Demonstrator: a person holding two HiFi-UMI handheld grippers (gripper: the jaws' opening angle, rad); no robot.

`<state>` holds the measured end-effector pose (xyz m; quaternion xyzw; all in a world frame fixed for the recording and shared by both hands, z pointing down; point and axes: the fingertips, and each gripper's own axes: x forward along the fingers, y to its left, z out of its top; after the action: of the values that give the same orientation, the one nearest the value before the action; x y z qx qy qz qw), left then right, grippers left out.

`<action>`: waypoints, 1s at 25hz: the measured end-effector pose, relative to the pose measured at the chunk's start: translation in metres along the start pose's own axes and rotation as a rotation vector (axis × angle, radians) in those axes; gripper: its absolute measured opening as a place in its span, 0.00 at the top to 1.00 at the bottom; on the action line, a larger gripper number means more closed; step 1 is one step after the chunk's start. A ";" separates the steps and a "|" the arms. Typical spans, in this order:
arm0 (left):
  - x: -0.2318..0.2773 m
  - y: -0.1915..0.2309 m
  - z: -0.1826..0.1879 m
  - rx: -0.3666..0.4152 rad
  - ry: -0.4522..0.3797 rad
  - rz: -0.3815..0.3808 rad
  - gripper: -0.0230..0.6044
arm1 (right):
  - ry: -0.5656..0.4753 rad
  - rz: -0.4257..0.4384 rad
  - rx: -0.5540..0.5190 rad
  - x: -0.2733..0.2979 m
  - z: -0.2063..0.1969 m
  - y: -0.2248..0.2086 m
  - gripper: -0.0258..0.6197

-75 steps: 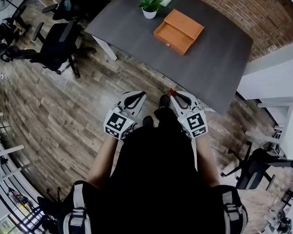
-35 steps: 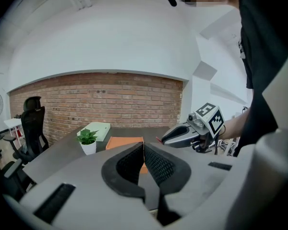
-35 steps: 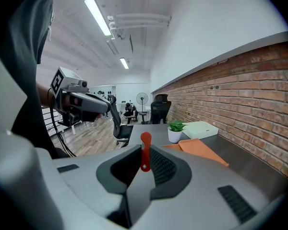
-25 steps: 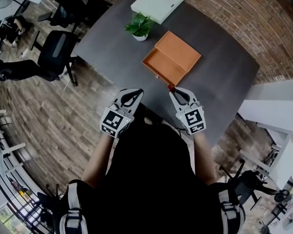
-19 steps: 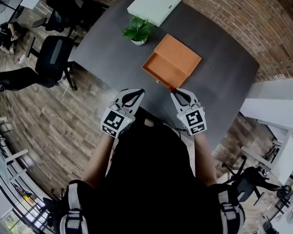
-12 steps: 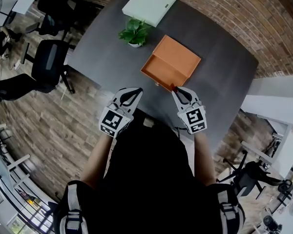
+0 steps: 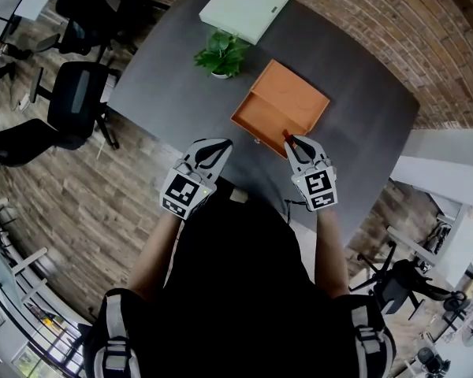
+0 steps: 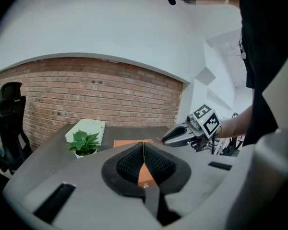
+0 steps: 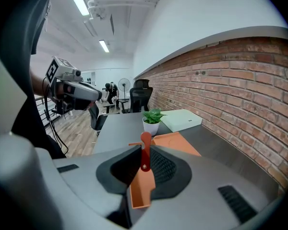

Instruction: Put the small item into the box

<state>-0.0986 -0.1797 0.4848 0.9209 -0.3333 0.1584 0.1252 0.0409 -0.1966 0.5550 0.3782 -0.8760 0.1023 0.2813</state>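
Strip of red plastic (image 9: 145, 150), slim and round-tipped, stands clamped in the right gripper (image 7: 292, 141) above the near rim of the open orange box (image 7: 280, 101), at its 5 o'clock. Left gripper (image 7: 223, 143), jaws together and empty, hangs at 7 o'clock. Bare dark grey table (image 7: 355, 132) spreads at 3 o'clock; a potted plant (image 7: 221, 53) stands at 10 o'clock.

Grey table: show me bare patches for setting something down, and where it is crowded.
Bare: the table left of the potted plant and orange box, out to its edge; also right of the orange box, toward the brick wall. Crowded: the middle row of white box, plant and orange box.
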 end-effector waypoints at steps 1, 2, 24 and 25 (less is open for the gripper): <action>0.001 0.002 0.000 0.000 0.001 -0.002 0.93 | 0.005 0.002 -0.001 0.004 0.000 0.000 0.86; 0.001 0.005 0.000 0.000 0.004 -0.005 0.93 | 0.009 0.005 -0.003 0.008 0.000 0.000 0.86; 0.014 0.041 0.004 0.010 0.035 0.001 0.93 | 0.121 0.080 0.029 0.078 -0.036 0.004 0.86; 0.014 0.043 0.003 0.010 0.039 0.004 0.93 | 0.127 0.082 0.035 0.082 -0.039 0.005 0.86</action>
<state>-0.1162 -0.2208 0.4920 0.9177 -0.3318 0.1780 0.1268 0.0080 -0.2276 0.6337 0.3396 -0.8693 0.1529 0.3250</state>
